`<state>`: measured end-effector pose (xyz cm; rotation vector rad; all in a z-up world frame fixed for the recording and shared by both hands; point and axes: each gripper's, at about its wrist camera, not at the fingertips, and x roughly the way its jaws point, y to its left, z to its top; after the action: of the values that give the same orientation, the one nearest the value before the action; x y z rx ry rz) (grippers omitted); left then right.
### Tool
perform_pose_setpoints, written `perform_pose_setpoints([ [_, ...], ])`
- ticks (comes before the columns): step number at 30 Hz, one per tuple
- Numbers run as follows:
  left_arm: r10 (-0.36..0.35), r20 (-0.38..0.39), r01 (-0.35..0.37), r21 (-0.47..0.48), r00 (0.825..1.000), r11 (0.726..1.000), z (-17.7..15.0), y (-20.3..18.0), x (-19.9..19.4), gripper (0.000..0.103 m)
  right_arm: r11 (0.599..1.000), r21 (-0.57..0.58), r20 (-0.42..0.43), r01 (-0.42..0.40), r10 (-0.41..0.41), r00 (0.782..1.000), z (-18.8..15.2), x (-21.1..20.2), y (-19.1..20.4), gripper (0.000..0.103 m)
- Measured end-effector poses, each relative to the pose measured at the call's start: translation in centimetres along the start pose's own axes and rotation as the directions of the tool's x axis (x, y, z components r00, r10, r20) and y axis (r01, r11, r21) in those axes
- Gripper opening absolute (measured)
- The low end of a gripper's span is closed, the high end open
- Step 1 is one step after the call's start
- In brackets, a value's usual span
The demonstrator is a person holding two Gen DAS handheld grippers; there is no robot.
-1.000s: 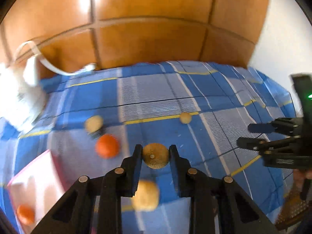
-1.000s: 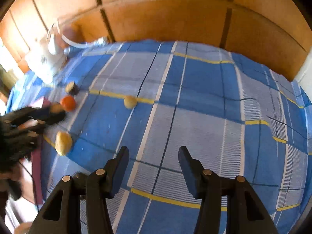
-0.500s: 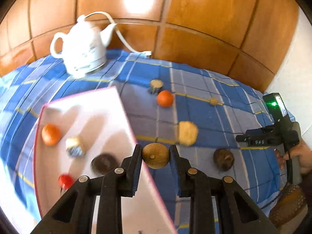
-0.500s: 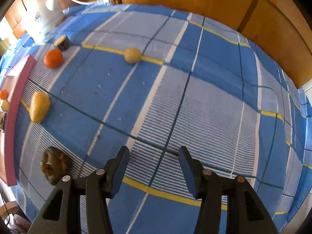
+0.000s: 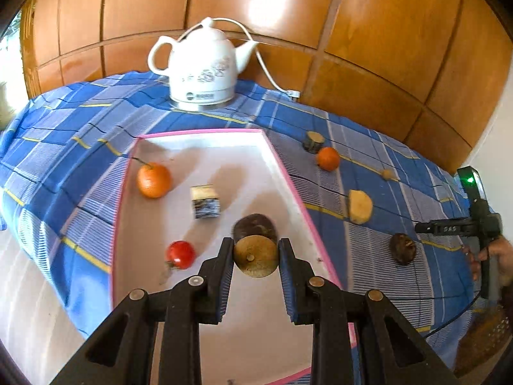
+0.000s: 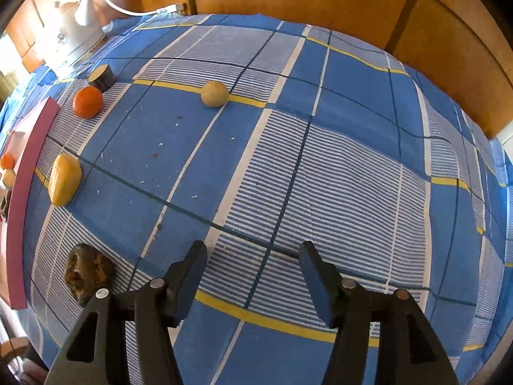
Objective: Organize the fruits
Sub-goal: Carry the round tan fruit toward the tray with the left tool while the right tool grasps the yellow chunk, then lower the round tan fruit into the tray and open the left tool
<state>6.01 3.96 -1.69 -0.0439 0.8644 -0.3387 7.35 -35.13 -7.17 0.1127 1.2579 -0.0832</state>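
A: What was the biggest thing I had in sight?

B: The blue checked tablecloth (image 6: 320,166), then the white tray with the pink rim (image 5: 285,173), then the white kettle (image 5: 202,64) behind it. The kettle carried a small round logo and a line of print near its base, too small for me to read.

A: And the writing on the right gripper?

B: From my left camera the right gripper (image 6: 250,256) showed pale letters on its side, too small to make out, and a green light on top.

A: Where was the fruit relative to my tongs?

B: My left gripper (image 5: 256,253) pinched a round brown fruit (image 5: 255,256) between its pads, above the tray and just in front of a dark fruit (image 5: 255,226) lying there. The tray also held an orange (image 5: 154,179), a small block (image 5: 205,201) and a red fruit (image 5: 180,254).

A: The right side?

B: Its jaws had just been opening; they stood spread with nothing between them, over bare cloth. A dark fruit (image 6: 88,271) lay just to their left, a yellow piece (image 6: 65,179) and an orange (image 6: 87,102) farther off.
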Motion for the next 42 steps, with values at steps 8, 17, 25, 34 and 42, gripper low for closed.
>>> perform_pose_setpoints([
  [8,0.019,0.009,-0.019,-0.062,1.000,0.998,-0.4,2.3,0.0,0.028,0.979,0.050,0.100,-0.198,0.192,0.976,1.8,-3.8,4.6,0.055],
  [17,0.044,0.032,-0.041,-0.093,0.998,0.995,-0.4,3.5,-0.8,0.028,0.967,0.061,0.067,-0.246,0.242,0.968,3.8,-1.0,13.8,0.055],
  [25,0.051,0.015,-0.049,-0.106,0.999,0.993,-0.6,3.6,-0.4,0.028,0.979,0.041,0.081,-0.197,0.194,0.978,3.3,0.5,15.7,0.048],
  [34,0.060,0.019,-0.058,-0.084,0.998,0.995,-0.8,2.8,-0.7,0.028,0.983,-0.106,0.142,-0.153,0.167,0.976,3.2,-2.7,15.0,0.027],
  [42,0.066,0.020,-0.065,-0.058,0.998,0.996,-0.8,1.8,-0.9,0.028,0.995,-0.088,0.196,0.038,-0.020,0.980,3.5,-4.4,7.1,0.027],
])
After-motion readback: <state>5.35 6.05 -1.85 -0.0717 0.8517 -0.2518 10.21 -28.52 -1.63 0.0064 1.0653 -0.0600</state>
